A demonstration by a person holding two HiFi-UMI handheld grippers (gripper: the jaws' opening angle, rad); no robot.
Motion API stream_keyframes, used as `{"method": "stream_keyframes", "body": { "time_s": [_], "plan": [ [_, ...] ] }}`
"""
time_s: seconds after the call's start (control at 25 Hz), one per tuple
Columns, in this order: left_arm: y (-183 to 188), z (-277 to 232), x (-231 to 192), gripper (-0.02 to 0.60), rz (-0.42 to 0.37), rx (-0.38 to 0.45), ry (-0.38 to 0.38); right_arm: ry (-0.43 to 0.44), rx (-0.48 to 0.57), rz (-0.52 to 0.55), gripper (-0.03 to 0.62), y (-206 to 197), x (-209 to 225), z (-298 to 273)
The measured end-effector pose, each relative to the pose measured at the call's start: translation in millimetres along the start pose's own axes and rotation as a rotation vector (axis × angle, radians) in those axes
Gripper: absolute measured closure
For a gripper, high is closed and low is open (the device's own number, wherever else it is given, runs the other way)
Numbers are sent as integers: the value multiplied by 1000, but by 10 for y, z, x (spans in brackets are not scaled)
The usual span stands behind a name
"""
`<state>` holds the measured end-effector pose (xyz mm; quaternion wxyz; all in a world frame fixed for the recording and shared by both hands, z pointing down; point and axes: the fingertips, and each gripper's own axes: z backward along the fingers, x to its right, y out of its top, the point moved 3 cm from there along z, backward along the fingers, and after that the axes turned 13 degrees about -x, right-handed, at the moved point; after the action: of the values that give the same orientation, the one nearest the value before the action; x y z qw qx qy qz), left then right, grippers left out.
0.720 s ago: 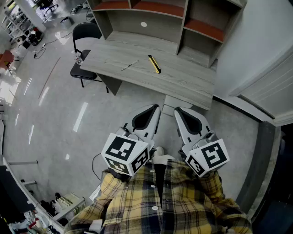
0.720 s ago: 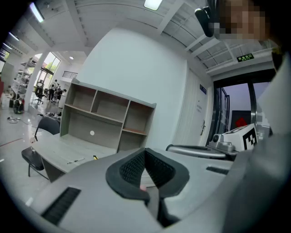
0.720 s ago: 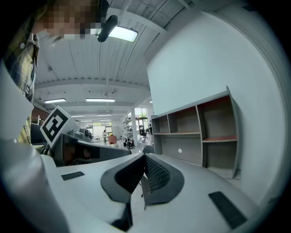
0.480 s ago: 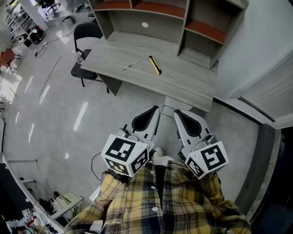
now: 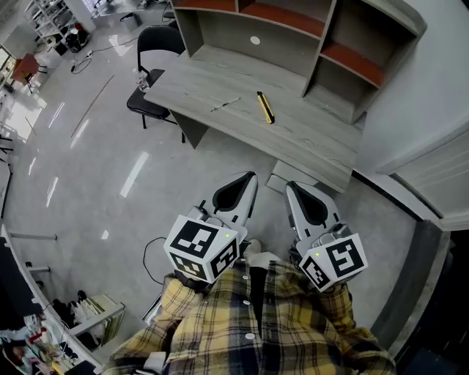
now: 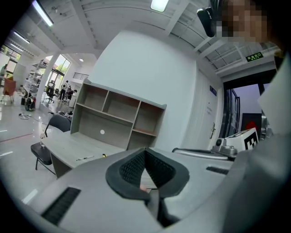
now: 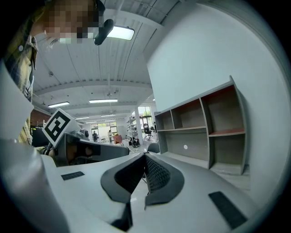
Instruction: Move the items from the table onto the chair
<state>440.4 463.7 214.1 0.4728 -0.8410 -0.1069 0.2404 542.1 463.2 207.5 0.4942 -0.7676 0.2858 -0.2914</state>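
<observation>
- Left gripper (image 5: 248, 179) and right gripper (image 5: 291, 189): jaws pressed together, empty.
- Well ahead of the tips, a yellow utility knife (image 5: 266, 107) and a pen (image 5: 225, 105) lie on the table (image 5: 315, 143); the chair (image 5: 150, 102) stands at its far-left end.
- Both look light, rigid, low-lying: likely best pinched across the middle.

An open lab hall — glossy grey floor (image 5: 95, 168), hutch desk (image 5: 293, 132), distant equipment racks (image 5: 50, 16).

Black chair (image 5: 157, 45) partly behind table (image 5: 220, 80)
</observation>
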Motion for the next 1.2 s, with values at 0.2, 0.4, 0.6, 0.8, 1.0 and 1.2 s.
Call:
{"method": "stream_keyframes", "body": {
  "time_s": [0.2, 0.4, 0.6, 0.8, 1.0, 1.2],
  "plan": [
    [46, -60, -336, 578, 22, 11, 23, 18, -15, 8, 577, 25, 16, -325],
    [190, -231, -852, 578, 27, 3, 11, 4, -30, 6, 577, 134, 73, -851],
    [442, -402, -1554, 578, 3, -32, -22, -39, -38, -20, 577, 334, 110, -1584],
    [787, -662, -2334, 578, -35, -99, -65, -106, -46, -63, 577, 602, 203, -2361],
    [1017, -953, -3067, 578, -104, -192, -116, -211, -64, -135, 577, 723, 363, -3061],
    [1032, -1303, -3476, 578, -162, -298, -187, -348, -78, -213, 577, 729, 611, -3379]
  ]
}}
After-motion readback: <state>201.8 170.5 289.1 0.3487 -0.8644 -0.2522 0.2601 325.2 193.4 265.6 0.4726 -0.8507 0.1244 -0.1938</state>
